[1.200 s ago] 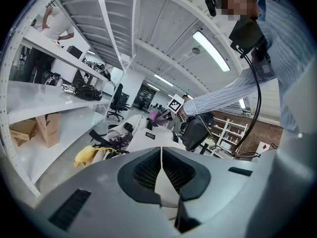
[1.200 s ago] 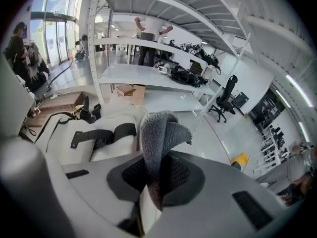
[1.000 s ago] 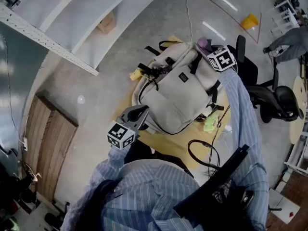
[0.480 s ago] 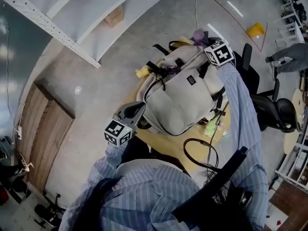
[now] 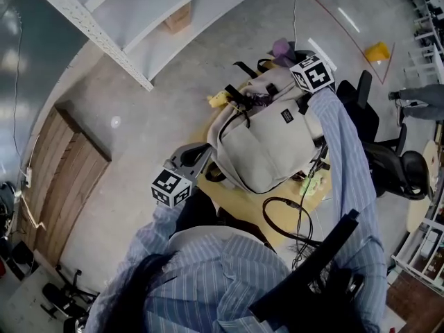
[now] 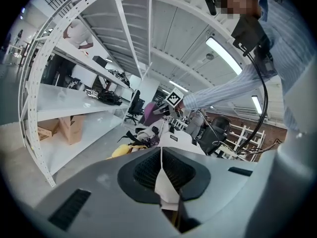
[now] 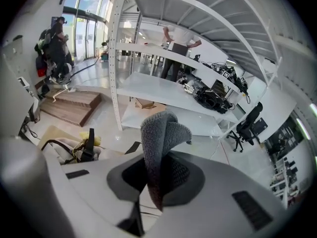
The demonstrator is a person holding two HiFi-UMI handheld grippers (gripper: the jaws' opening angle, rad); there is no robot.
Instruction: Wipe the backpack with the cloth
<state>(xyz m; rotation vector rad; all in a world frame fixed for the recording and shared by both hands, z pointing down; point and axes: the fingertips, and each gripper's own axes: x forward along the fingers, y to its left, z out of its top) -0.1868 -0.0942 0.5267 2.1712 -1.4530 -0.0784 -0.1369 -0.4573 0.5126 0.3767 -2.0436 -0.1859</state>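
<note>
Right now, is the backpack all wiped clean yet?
Not visibly. Done: the right gripper holds the cloth clamped. In hand: it's at the top of the backpack while the left gripper seems to pinch its lower edge. Left: wiping the pale front.

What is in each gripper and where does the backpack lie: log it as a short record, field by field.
backpack: pale, lying on the wooden table
left gripper: fingers together, beside the backpack's near left corner; contact unclear
right gripper: fingers shut on the cloth, at the backpack's far end
cloth: folded, sticking up past the fingers
also on table: black cable loop
</note>
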